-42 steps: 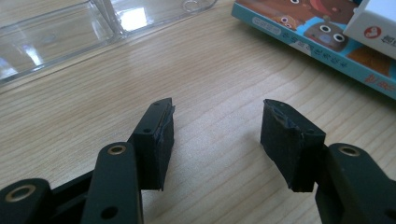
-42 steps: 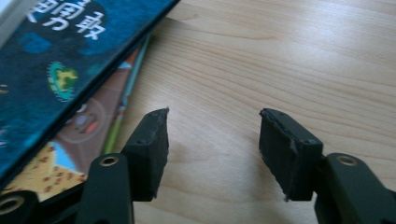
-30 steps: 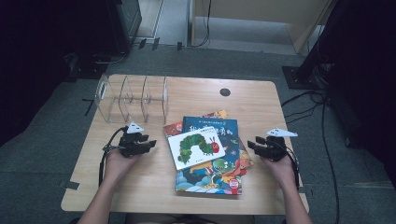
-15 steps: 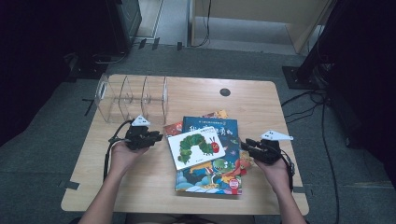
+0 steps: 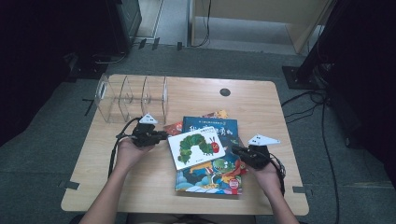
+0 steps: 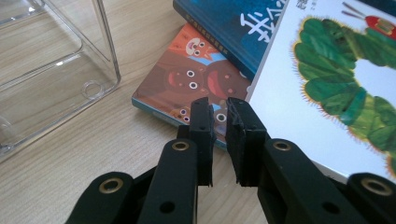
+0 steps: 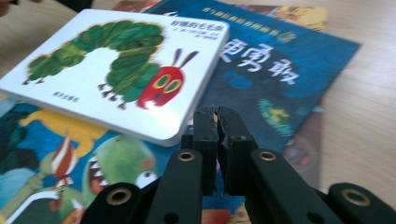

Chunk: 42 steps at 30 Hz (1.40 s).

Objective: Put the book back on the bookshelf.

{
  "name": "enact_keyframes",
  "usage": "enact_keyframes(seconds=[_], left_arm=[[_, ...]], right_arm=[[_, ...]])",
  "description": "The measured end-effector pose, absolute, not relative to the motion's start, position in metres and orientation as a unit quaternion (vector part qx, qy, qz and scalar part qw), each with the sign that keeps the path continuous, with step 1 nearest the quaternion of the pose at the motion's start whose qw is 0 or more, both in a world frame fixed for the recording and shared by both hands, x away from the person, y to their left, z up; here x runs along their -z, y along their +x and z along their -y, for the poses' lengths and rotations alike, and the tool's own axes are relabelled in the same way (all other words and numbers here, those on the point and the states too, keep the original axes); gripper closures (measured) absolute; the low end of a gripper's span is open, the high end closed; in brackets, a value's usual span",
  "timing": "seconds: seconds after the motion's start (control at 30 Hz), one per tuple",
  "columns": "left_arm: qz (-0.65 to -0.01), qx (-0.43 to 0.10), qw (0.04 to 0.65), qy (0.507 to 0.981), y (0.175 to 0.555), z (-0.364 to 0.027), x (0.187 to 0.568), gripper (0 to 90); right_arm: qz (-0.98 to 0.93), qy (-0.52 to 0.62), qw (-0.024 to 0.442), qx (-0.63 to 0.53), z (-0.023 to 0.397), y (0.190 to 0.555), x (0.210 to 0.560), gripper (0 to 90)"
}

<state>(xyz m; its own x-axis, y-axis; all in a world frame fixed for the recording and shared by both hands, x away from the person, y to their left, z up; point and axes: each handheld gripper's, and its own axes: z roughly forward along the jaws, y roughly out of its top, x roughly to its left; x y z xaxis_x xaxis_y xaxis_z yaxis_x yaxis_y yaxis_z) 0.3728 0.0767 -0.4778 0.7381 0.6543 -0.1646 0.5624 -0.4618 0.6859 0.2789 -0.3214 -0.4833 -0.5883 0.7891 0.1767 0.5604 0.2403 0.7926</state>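
The counter (image 5: 261, 107) is pale wood-grain laminate, smooth and matt. At the upper left of the left gripper view, the rack (image 6: 51, 70) is clear, glossy plastic with bright glints along its edges. The caterpillar book (image 7: 116, 70) is thick white board with a smooth, slightly shiny cover and rounded corners. Under it, the blue book (image 7: 285, 70) has a satin paper cover. The left tongs (image 6: 219, 135) and right tongs (image 7: 217, 135) are matt black plastic with brass-coloured metal rivets.
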Motion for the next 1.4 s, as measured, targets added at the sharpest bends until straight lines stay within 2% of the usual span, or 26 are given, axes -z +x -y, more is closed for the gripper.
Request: enact_keyframes(seconds=[0.63, 0.93, 1.2, 1.4], left_arm=[[-0.357, -0.044, 0.377, 0.853, 0.371, -0.078, 0.481, 84.5], [-0.353, -0.031, 0.382, 0.854, 0.366, -0.078, 0.482, 84.9], [-0.352, -0.038, 0.375, 0.857, 0.362, -0.08, 0.482, 76.7], [-0.351, -0.033, 0.376, 0.857, 0.363, -0.076, 0.483, 80.3]], right_arm=[[-0.811, 0.398, 0.096, -0.418, 0.304, 0.272, 0.492, 87.8], [-0.808, 0.401, 0.098, -0.42, 0.305, 0.276, 0.494, 88.7], [-0.805, 0.405, 0.102, -0.422, 0.308, 0.28, 0.495, 89.0], [-0.801, 0.409, 0.107, -0.424, 0.309, 0.284, 0.496, 89.6]])
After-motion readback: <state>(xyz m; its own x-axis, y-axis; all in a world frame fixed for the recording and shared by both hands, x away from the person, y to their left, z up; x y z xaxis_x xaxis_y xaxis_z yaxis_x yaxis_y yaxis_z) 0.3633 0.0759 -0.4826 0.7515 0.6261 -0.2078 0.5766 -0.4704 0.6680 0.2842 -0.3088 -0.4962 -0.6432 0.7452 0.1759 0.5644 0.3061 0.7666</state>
